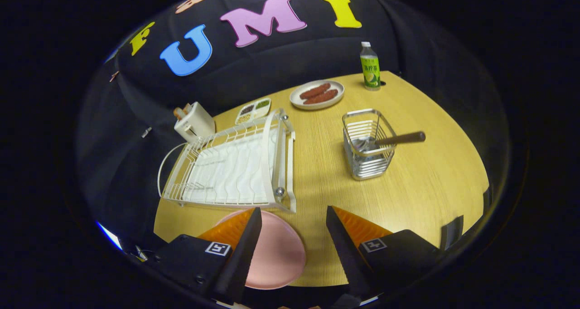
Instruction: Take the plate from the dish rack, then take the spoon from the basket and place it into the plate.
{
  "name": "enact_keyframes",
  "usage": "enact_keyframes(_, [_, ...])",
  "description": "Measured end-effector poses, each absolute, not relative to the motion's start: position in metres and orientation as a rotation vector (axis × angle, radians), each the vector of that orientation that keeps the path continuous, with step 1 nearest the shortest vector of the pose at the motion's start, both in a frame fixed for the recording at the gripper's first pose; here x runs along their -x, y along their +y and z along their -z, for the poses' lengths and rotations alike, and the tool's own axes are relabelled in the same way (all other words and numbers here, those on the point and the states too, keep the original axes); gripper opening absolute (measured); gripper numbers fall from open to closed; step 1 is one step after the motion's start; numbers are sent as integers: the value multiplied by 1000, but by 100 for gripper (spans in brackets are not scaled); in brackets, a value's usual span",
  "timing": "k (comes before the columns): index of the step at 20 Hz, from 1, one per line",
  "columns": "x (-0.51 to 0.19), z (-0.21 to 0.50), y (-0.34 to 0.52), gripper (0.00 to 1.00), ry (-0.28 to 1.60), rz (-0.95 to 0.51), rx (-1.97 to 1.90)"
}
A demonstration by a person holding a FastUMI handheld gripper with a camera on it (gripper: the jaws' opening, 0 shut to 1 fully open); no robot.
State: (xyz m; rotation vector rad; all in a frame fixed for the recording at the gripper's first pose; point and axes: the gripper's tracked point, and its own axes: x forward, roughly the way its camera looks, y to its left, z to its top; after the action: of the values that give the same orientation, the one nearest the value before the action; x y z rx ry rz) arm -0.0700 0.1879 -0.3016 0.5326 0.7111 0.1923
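- Plate (pixel 278 254), pink, lies flat on the wooden table (pixel 430 186), already out of the dish rack (pixel 235 168) and just in front of the rack's near edge.
- My gripper (pixel 293 227) hangs above it with its fingers (pixel 247 245) spread apart and gripping nothing; the left one overlaps the plate's left side.
- Beyond the fingers I see the white rack with no dishes in it.
- To the rack's right stands the wire basket (pixel 368 146), and the spoon (pixel 398 139) leans in it, dark handle poking out rightward.
- Behind the rack sit a toaster (pixel 195 121) and a small divided tray (pixel 253 111).
- Farther behind, to the right, are a dish of sausages (pixel 317 94) and a bottle (pixel 370 66).
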Motion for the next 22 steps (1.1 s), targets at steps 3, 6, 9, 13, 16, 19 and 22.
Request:
enact_keyframes(3, [41, 250, 141, 88, 556, -148, -494])
enact_keyframes(6, [20, 233, 89, 88, 492, -75, -420])
enact_keyframes(9, [9, 255, 55, 88, 522, -20, -383])
enact_keyframes(13, [4, 302, 41, 88, 609, -8, -342])
enact_keyframes(16, [2, 332, 41, 87, 671, -20, -317])
enact_keyframes(19, [-1, 348, 41, 80, 707, -23, -316])
enact_keyframes(22, [-7, 357, 38, 59, 723, -10, -340])
